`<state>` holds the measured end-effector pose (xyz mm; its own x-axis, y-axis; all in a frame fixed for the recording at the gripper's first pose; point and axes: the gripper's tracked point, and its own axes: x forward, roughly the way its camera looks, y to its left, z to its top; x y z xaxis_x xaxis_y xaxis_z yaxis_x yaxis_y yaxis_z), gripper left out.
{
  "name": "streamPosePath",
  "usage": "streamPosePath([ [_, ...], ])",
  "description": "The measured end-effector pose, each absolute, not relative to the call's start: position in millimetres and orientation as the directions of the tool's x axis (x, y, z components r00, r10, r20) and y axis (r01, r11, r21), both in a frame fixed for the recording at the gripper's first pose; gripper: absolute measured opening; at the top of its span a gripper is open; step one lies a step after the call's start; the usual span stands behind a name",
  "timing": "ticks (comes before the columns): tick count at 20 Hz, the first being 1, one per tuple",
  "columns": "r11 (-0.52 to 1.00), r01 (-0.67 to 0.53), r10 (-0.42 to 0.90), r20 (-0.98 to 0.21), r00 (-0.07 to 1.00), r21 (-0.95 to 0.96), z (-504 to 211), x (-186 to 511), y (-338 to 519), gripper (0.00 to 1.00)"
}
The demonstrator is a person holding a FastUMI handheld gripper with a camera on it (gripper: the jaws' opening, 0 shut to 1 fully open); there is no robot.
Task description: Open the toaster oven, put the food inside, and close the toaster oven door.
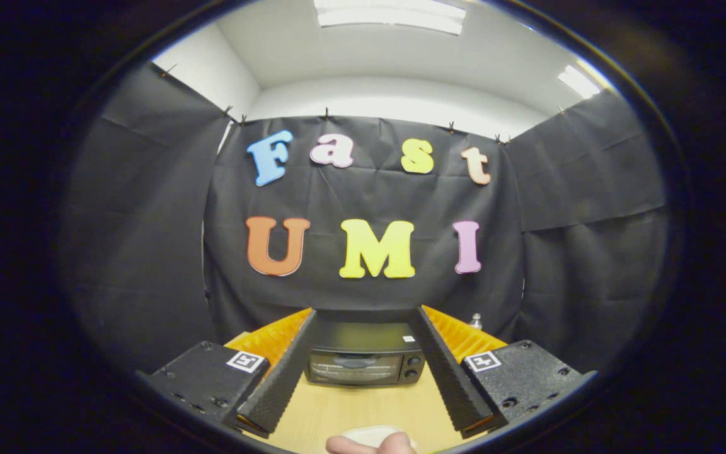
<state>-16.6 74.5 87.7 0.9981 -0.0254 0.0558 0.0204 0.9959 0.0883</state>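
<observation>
Toaster oven (363, 356) stands on the wooden table (363, 407) against the booth wall, framed between the fingers of the gripper (363, 424), its door shut, which suits either a start or a finish. The fingers stand wide apart holding nothing, squared to the oven. A pale food item (370, 435) lies just below them, beside a person's hand (372, 446).
</observation>
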Motion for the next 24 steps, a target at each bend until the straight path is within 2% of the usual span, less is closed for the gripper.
streamPosePath([
  [7,0.994,-0.002,-0.007,0.077,0.997,0.109,68.7,-76.0,97.5,1.0],
  [24,0.996,0.037,-0.038,0.008,0.999,0.08,43.0,-56.7,116.6,1.0],
])
